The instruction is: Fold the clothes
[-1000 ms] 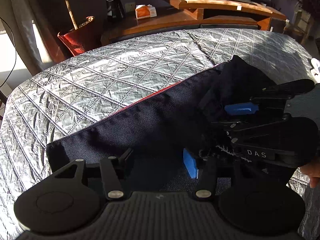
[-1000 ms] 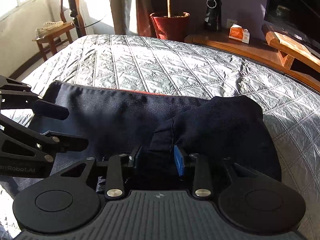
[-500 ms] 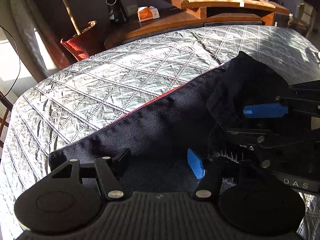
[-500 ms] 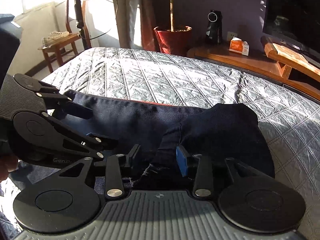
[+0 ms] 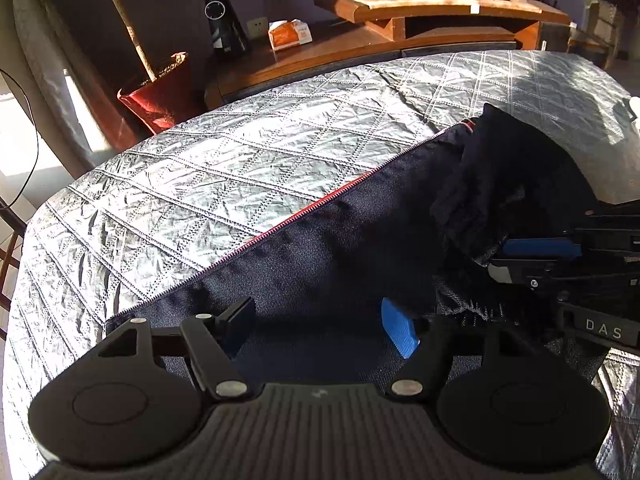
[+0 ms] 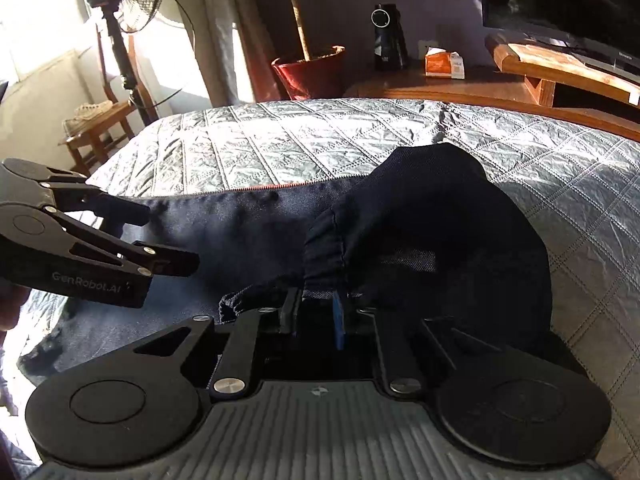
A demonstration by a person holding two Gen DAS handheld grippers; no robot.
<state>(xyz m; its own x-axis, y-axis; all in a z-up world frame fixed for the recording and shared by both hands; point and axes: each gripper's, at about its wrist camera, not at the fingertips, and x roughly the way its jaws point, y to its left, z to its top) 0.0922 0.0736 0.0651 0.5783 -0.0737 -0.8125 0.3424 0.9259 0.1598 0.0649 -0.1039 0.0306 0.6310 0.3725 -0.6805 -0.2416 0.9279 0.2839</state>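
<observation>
Bed with a dark garment on it

The bed (image 5: 248, 168), under a grey quilted cover, carries a dark navy garment (image 5: 340, 248) spread just ahead of the left tongs (image 5: 320, 324).

Sunlit quilted bed (image 5: 248, 168), wooden TV stand (image 5: 440, 12) — red plant pot (image 6: 308, 70)

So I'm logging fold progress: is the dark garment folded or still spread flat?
Partly folded: the right claw pinches the dark garment, one end doubled over itself.

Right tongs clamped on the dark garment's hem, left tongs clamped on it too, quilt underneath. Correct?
Not quite: the left tongs are open, fingers spread above the dark garment, as the left wrist view shows. The right tongs are clamped on its hem, and the quilt lies underneath.
</observation>
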